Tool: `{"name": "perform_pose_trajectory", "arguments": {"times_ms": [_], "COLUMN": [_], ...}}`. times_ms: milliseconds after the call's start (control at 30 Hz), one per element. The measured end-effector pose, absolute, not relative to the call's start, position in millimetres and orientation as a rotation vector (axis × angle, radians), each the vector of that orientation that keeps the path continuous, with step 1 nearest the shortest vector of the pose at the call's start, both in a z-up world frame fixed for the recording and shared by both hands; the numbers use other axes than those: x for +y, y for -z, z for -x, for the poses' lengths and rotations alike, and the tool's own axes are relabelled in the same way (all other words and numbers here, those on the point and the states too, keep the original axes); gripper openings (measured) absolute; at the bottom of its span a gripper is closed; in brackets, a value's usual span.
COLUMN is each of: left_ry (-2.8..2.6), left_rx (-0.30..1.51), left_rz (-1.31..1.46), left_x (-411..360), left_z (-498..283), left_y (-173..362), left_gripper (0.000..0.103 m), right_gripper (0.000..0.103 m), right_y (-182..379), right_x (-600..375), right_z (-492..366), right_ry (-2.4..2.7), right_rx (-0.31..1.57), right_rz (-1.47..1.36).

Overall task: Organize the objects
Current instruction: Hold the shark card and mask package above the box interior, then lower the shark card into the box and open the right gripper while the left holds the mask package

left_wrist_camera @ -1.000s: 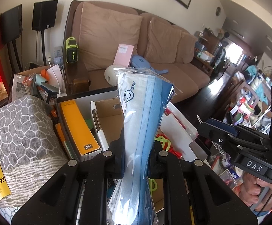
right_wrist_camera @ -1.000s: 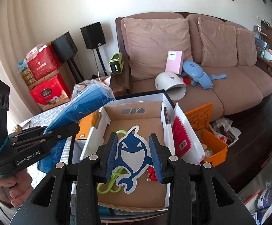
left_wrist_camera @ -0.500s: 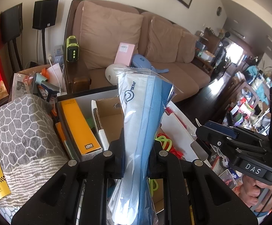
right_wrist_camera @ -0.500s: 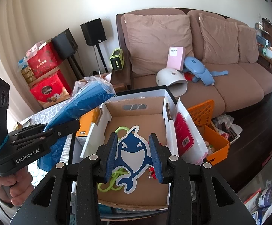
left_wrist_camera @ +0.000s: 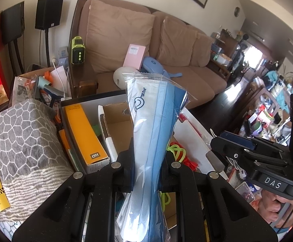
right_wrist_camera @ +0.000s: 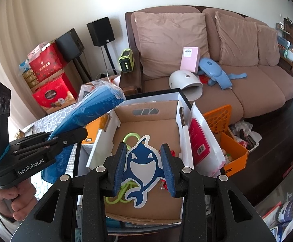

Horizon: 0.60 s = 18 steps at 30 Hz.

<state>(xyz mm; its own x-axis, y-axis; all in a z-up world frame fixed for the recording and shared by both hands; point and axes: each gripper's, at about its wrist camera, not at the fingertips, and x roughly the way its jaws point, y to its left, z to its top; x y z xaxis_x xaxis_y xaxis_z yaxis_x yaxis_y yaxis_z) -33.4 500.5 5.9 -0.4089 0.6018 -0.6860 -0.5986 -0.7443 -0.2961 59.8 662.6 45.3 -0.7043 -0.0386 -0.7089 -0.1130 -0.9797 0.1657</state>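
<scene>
My left gripper (left_wrist_camera: 147, 161) is shut on a clear bag of blue face masks (left_wrist_camera: 154, 121), which stands up between its fingers. In the right wrist view the bag (right_wrist_camera: 92, 109) and left gripper (right_wrist_camera: 75, 136) hang over the left side of an open cardboard box (right_wrist_camera: 126, 117). My right gripper (right_wrist_camera: 144, 167) is shut on a blue and white shark-shaped card (right_wrist_camera: 141, 161), held above the box's floor. A green loop (right_wrist_camera: 131, 136) lies in the box under the card. The right gripper (left_wrist_camera: 221, 139) also shows at the right of the left wrist view, a hand on its handle.
An orange carton (left_wrist_camera: 81, 129) stands in the black-rimmed box left of the cardboard one. A grey patterned cloth (left_wrist_camera: 19, 133) lies further left. A white bag with a red pack (right_wrist_camera: 198, 141) and an orange crate (right_wrist_camera: 231, 147) sit to the right. A brown sofa (right_wrist_camera: 217, 98) is behind.
</scene>
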Motion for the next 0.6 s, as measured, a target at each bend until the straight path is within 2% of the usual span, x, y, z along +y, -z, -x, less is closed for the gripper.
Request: {"name": "perform_pose_trajectory", "arguments": {"times_ms": [600], "left_ry": [-2.168], "left_rx": [-0.014], "left_rz": [1.063], "left_x": [501.0], "left_z": [33.7], "left_y": [-6.4], "left_gripper": [0.015], "right_gripper": [0.035], "right_y": [-40.0], "right_x": [660.9], "right_z": [-59.3], "right_ry": [-2.841], "right_rx": [0.299], "right_rz": [1.226]}}
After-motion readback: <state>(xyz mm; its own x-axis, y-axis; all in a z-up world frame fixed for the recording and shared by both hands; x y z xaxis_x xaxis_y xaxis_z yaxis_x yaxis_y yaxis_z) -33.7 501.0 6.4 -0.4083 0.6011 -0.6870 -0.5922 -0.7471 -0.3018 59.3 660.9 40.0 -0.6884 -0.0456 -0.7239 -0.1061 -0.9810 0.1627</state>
